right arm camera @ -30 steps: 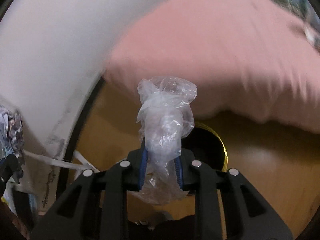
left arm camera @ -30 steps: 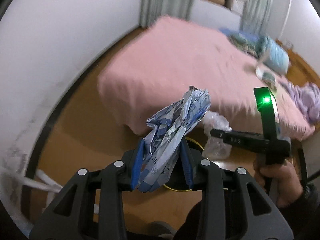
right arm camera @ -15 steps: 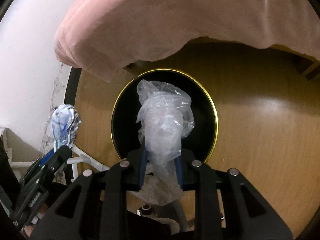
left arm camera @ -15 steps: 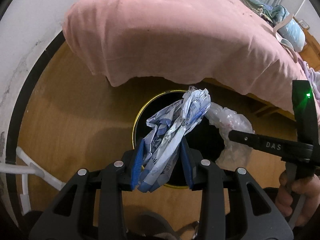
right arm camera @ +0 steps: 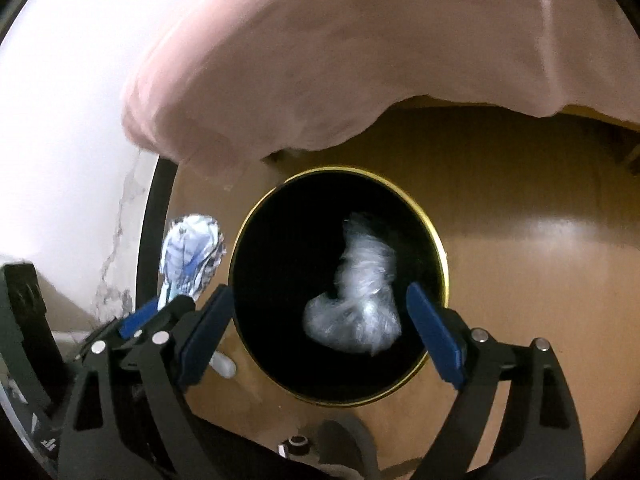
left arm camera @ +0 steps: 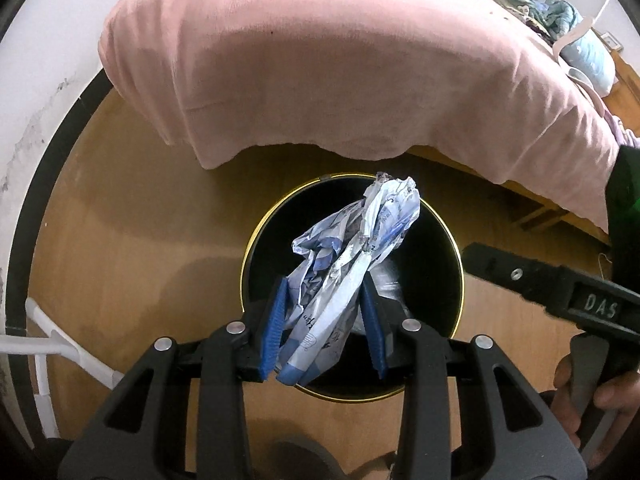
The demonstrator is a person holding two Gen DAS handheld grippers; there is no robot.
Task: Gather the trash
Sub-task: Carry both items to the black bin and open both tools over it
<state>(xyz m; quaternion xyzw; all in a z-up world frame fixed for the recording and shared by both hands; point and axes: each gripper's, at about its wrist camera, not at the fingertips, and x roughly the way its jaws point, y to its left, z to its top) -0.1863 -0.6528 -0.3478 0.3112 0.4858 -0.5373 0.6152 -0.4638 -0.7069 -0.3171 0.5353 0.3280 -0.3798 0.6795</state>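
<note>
A black round bin with a gold rim (left arm camera: 256, 248) (right arm camera: 436, 248) stands on the wooden floor below both grippers. My left gripper (left arm camera: 324, 320) is shut on a crumpled blue-and-white wrapper (left arm camera: 360, 248), held over the bin's mouth; the same wrapper (right arm camera: 192, 256) shows at the left of the right wrist view. My right gripper (right arm camera: 320, 328) hangs over the bin with its jaws opening wide. A clear plastic bag (right arm camera: 356, 300), blurred, is loose between the blue pads, touching neither, inside the bin's dark opening.
A bed under a pink sheet (left arm camera: 340, 60) (right arm camera: 360, 40) overhangs the floor just behind the bin. A white wall with a dark skirting (left arm camera: 24, 220) runs along the left. A hand (left arm camera: 592, 392) grips the right gripper's handle at the right edge.
Both grippers have come down over the bin. The right gripper's jaws have spread and let go of the clear bag, which now drops into the bin. The left still grips the wrapper.
</note>
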